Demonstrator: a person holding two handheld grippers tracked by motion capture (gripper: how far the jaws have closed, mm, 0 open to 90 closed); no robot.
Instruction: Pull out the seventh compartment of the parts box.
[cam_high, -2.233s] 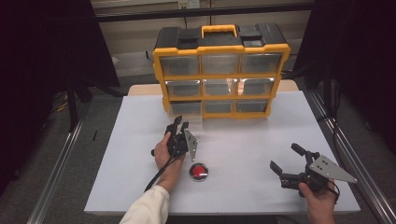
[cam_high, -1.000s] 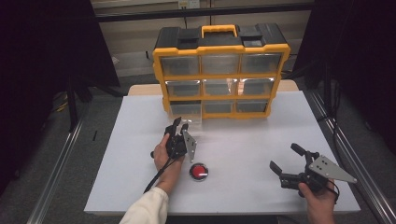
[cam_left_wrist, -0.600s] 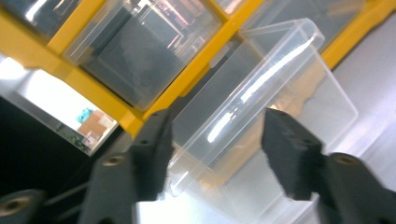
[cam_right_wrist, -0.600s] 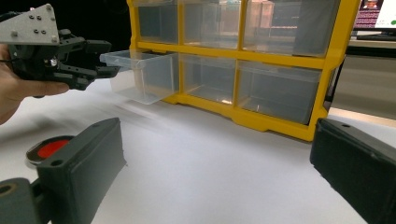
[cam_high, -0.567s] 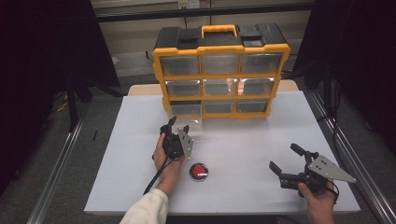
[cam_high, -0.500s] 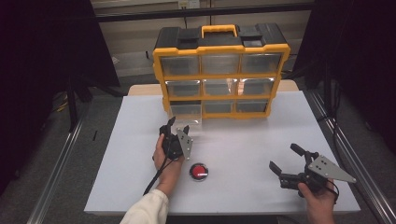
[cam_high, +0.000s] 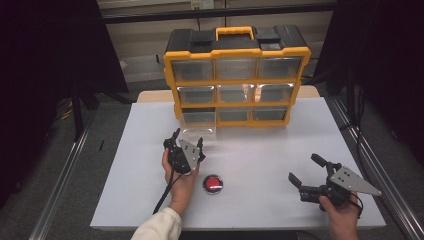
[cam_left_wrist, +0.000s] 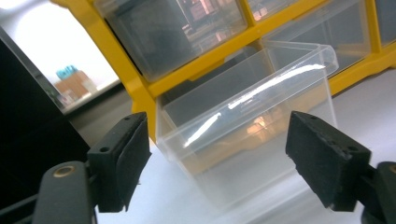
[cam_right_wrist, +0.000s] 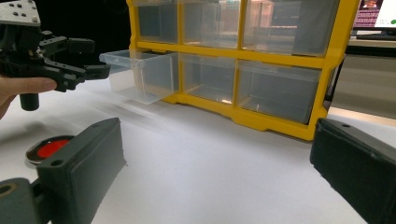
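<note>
Left gripper (cam_high: 186, 146) has backed off slightly from the clear plastic drawer (cam_high: 198, 123), pulled out of the yellow-and-black organizer's (cam_high: 236, 75) bottom-left slot near the table's (cam_high: 260, 160) far edge. Its jaws are wide, holding nothing. The right gripper (cam_high: 306, 174), also spread empty, idles near the front-right corner. Drawer's probably open for the round red-topped thing (cam_high: 213, 183) mid-table.

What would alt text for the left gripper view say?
The left gripper's two black jaws stand wide open, framing a clear plastic drawer pulled partway out of a yellow organizer on a white table; the jaws do not touch it.
</note>
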